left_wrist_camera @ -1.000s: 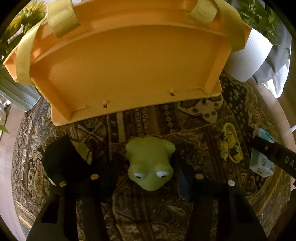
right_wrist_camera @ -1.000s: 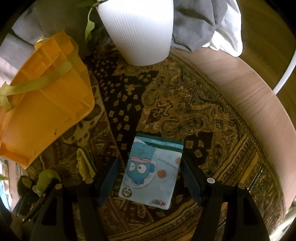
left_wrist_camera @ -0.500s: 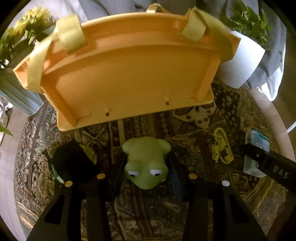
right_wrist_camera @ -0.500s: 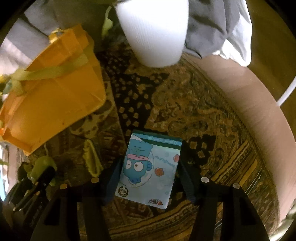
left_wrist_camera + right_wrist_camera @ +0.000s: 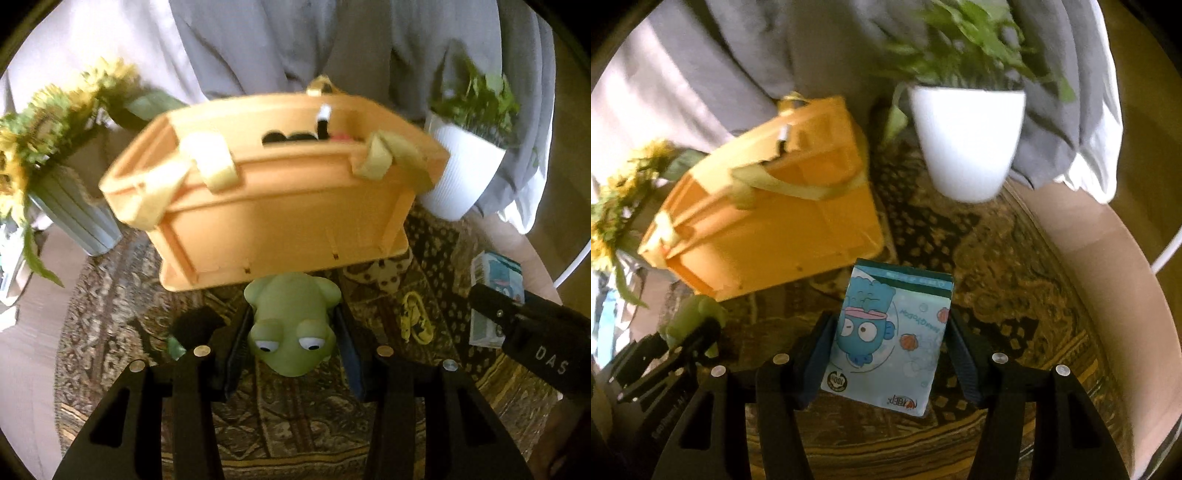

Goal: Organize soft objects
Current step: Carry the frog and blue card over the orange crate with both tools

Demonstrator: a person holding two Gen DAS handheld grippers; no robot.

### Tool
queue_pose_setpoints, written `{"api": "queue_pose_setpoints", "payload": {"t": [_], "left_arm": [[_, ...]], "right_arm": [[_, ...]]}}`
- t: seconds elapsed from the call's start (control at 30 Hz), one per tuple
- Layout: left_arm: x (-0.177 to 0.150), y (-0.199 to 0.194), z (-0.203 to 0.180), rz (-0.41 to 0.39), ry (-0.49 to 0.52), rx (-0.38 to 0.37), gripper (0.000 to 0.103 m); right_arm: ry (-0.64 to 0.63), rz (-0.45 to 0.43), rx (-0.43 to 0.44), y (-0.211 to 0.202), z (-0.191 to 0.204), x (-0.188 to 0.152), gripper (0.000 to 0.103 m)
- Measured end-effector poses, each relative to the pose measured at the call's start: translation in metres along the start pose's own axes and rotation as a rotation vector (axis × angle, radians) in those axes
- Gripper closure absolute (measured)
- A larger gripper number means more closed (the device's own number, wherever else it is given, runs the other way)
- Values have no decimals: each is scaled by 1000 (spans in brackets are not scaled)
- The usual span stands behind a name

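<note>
Since a second ago both grippers have closed on their loads and lifted them off the rug (image 5: 110, 332), so the orange bin (image 5: 280, 214) now sits lower in both views with its open top showing. The left gripper (image 5: 291, 332) pinches the green frog toy (image 5: 291, 325) by its sides, just in front of the bin's near wall. The right gripper (image 5: 890, 339) clamps the blue tissue pack (image 5: 890, 332) by its two long edges, beside the bin's corner and below the white plant pot (image 5: 964, 136).

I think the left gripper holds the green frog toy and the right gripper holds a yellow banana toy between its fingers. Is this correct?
Only partly. In the right wrist view, the right gripper holds the blue tissue pack with a cartoon fish, not a banana toy. The left gripper does hold the green frog toy.
</note>
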State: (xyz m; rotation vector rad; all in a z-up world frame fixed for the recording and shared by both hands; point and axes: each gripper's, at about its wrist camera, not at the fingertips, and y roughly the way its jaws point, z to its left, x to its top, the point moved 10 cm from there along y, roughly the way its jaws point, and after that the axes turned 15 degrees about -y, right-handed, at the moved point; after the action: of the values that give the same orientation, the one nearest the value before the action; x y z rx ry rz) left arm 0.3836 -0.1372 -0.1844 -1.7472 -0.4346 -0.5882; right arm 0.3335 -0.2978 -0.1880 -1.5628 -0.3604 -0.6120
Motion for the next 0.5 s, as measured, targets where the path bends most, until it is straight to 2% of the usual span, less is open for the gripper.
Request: {"api": "queue_pose_setpoints", "payload": {"t": [0.5], "left_arm": [[36, -62, 23, -139, -66, -5, 58]], "right_arm": [[-119, -165, 80, -42, 48, 44, 43]]}}
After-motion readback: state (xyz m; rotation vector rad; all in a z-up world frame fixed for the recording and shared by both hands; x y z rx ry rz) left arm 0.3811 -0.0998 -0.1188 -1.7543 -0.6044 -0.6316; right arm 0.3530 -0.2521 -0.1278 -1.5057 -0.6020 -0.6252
